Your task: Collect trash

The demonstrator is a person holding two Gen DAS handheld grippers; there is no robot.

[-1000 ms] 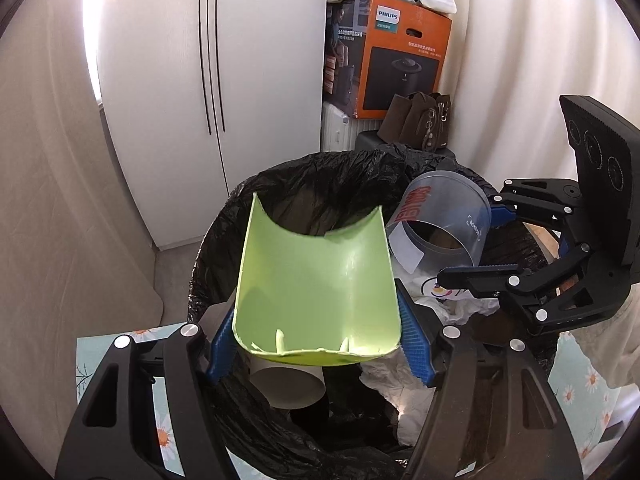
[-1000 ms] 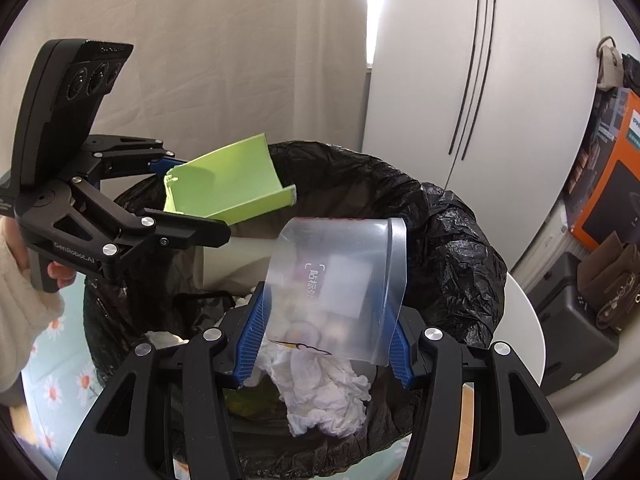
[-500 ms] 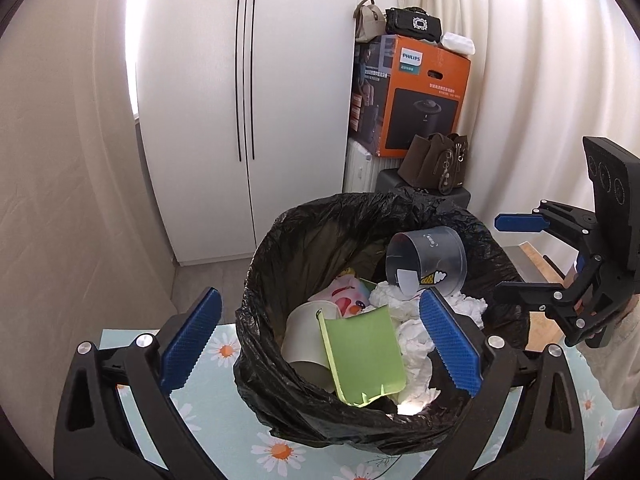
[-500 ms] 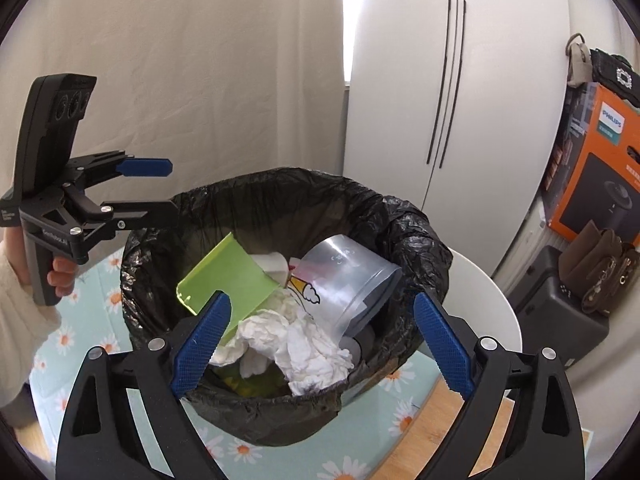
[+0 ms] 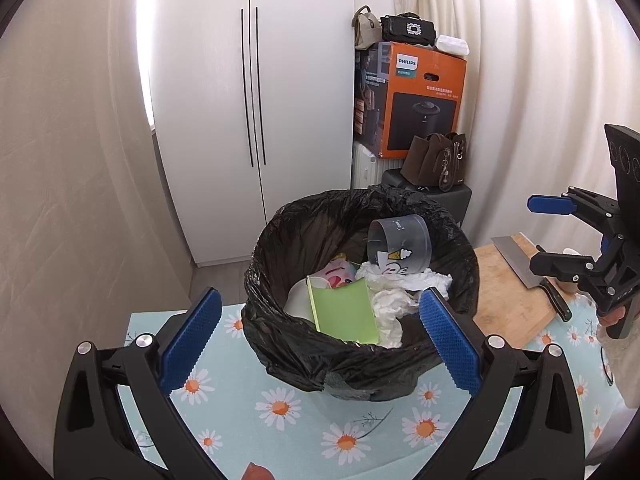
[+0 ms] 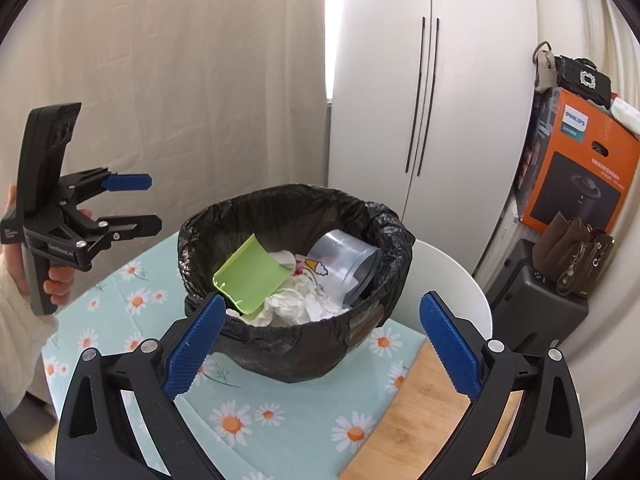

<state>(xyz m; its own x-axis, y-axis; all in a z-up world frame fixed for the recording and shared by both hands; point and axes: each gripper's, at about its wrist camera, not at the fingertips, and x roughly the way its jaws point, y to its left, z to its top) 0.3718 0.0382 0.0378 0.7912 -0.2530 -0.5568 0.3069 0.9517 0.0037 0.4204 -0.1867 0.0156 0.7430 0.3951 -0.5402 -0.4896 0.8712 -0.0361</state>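
A bin lined with a black bag (image 5: 360,364) (image 6: 296,356) stands on the daisy-print tablecloth. Inside lie a green curved plastic piece (image 5: 344,312) (image 6: 252,280), a clear plastic cup (image 5: 400,246) (image 6: 344,268) and crumpled white tissue (image 5: 388,304) (image 6: 296,304). My left gripper (image 5: 316,338) (image 6: 140,204) is open and empty, in front of and above the bin. My right gripper (image 6: 320,344) (image 5: 548,236) is open and empty, also back from the bin.
A wooden cutting board (image 5: 508,300) (image 6: 424,416) with a cleaver (image 5: 524,260) lies right of the bin. Behind stand a white wardrobe (image 5: 256,100), an orange Philips box (image 5: 416,100), a brown bag (image 5: 436,160) and curtains.
Both grippers opened and dropped the green piece and the clear cup into the bin, then drew back and up from it.
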